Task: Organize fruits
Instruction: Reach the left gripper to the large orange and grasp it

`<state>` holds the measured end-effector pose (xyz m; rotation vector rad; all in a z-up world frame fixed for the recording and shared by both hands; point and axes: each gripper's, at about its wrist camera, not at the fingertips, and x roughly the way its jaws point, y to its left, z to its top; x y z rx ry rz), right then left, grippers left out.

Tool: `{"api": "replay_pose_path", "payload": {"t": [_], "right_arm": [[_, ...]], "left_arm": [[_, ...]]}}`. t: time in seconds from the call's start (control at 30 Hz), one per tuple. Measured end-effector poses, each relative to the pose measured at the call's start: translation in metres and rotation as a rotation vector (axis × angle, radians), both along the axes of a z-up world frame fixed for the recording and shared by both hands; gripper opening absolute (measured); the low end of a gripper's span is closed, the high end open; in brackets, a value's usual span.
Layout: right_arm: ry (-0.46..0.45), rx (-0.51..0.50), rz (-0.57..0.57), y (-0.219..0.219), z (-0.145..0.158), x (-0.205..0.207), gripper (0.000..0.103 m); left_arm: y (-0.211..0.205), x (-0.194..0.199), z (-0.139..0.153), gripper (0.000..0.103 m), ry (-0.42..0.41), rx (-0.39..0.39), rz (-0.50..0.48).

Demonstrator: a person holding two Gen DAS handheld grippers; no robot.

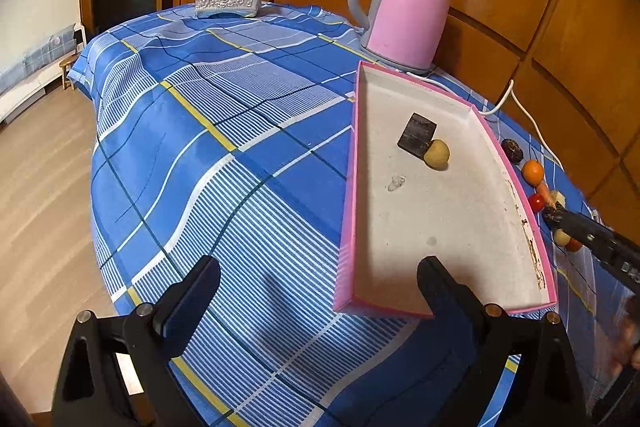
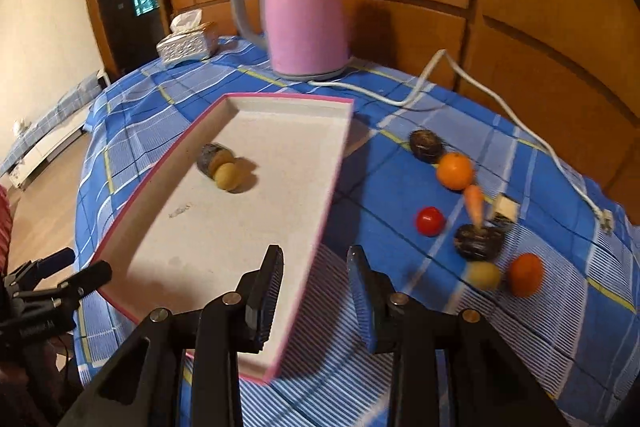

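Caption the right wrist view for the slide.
Empty right tongs hover over the pink tray's edge; one yellowish fruit in the tray, other fruits on the blue checked tablecloth.

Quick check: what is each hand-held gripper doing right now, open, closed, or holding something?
Left hand-held gripper: open wide, holding nothing.
Right hand-held gripper: jaws narrowly apart, nothing between them.

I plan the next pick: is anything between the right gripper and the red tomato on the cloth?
Nothing visible. The right gripper is empty, and only bare cloth lies before the red tomato.
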<state>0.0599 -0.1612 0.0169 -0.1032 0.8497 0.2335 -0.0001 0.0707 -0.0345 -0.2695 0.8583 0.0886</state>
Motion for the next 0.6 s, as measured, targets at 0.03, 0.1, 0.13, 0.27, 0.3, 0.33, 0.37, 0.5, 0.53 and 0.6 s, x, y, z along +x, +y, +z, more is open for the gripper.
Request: {"api": "replay_pose_path", "payload": {"t": [0.03,0.1,0.13,0.27,0.3,0.33,0.37,0.5,0.53,0.6], "right_arm": [[-0.006,0.002,-0.019,-0.007,0.001,-0.003,0.033],[-0.016,0.006,-0.062,-0.021,0.002,-0.009,0.033],[-0.019,0.006,-0.086,-0.028,0.002,-0.012,0.033],[-0.028,0.008,-0.221,-0.062,-0.003,-0.026,0.035],[-0.029,0.006,-0.258,-0.071,-0.005,-0.03,0.036],[-0.031,0.005,-0.292,-0.079,-0.007,-0.034,0.036],[-0.033,0.003,-0.33,-0.088,-0.009,-0.038,0.036],[-0.031,-0.009,-0.494,-0.124,-0.021,-0.054,0.036],[-0.029,-0.013,-0.535,-0.132,-0.024,-0.056,0.036],[-0.021,-0.019,-0.627,-0.151,-0.031,-0.063,0.036]], "left_arm": [[0.0,0.0,0.001,0.099,-0.003,0.001,0.0],[0.0,0.0,0.002,0.099,-0.008,0.003,0.0],[-0.001,0.0,0.003,0.099,-0.011,0.004,-0.002],[-0.003,0.0,0.005,0.099,-0.015,0.008,-0.012],[-0.004,0.001,0.005,0.099,-0.016,0.009,-0.016],[-0.005,0.001,0.006,0.099,-0.02,0.011,-0.019],[-0.005,0.001,0.008,0.099,-0.028,0.013,-0.024],[-0.007,0.004,0.013,0.099,-0.043,0.013,-0.055],[-0.008,0.004,0.014,0.099,-0.045,0.011,-0.065],[-0.012,0.008,0.018,0.099,-0.046,0.001,-0.099]]}}
